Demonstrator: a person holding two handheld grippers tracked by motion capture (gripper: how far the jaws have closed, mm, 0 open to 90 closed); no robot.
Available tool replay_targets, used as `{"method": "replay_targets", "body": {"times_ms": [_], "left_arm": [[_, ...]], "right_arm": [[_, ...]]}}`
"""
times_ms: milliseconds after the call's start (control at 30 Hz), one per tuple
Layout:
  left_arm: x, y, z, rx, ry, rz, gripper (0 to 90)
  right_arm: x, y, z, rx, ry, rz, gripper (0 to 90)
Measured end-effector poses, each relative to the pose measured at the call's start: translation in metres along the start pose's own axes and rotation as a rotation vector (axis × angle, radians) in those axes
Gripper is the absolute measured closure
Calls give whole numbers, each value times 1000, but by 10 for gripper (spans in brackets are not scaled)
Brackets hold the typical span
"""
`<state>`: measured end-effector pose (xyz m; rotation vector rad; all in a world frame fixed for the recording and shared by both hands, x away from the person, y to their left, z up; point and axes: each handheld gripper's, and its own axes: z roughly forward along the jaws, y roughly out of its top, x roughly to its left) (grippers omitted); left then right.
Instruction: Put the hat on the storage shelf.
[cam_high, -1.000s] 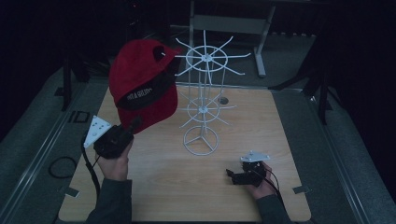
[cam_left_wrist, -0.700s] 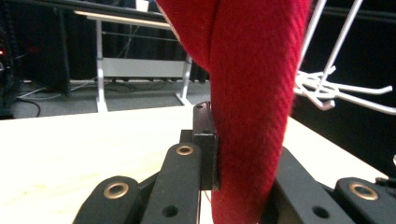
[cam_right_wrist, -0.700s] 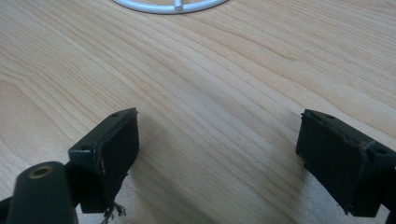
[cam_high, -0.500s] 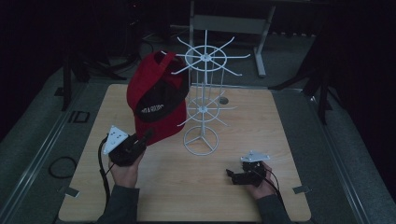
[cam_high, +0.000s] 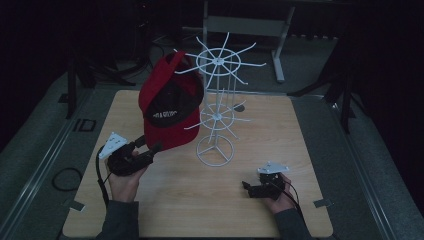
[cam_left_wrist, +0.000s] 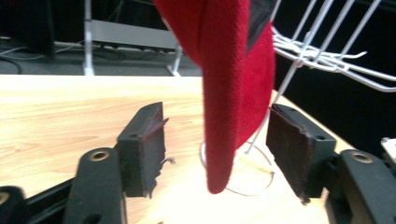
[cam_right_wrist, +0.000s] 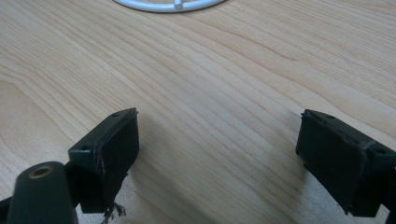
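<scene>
- On the wooden table (cam_high: 300, 130): white wire rack (cam_high: 218, 90) upright near the centre, ring base (cam_high: 215, 151) flat on the wood, two tiers of spokes above it.
- Against the left side of the rack: red cap (cam_high: 171, 107), hanging from an upper spoke (cam_high: 186, 70), dark underside with white lettering turned toward the camera, brim pointing down.
- Below and left of the cap: left gripper (cam_high: 150, 148), held in the left hand (cam_high: 125, 175), aimed up and right at the brim; jaws spread wide.
- From the left gripper view: brim edge (cam_left_wrist: 219, 140) hanging between the two black pads (cam_left_wrist: 142, 144), clear of both, no grip on it; rack spokes (cam_left_wrist: 327, 56) at upper right, base ring visible behind the brim.
- Near the front right of the table: right gripper (cam_high: 247, 186), held low in the right hand (cam_high: 281, 200), well apart from the rack and the cap.
- From the right gripper view: right gripper jaws spread wide just above bare wood grain, nothing between the pads (cam_right_wrist: 112, 144); edge of the ring base at the top.
</scene>
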<state>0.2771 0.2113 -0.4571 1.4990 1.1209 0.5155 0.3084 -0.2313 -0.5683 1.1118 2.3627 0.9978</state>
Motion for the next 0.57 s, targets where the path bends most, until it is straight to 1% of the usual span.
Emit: {"method": "replay_targets", "body": {"times_ms": [100, 133, 333, 400, 567], "left_arm": [[4, 0, -2, 3, 15, -1, 347], [5, 0, -2, 3, 15, -10, 347], [12, -1, -4, 15, 16, -24, 346], [14, -1, -5, 8, 23, -24, 355], [15, 0, -7, 1, 20, -20, 365]], "right_arm": [[0, 0, 0, 0, 0, 0, 131], [0, 0, 0, 0, 0, 0, 131], [0, 0, 0, 0, 0, 0, 131], [0, 0, 0, 0, 0, 0, 131], [0, 0, 0, 0, 0, 0, 131]]}}
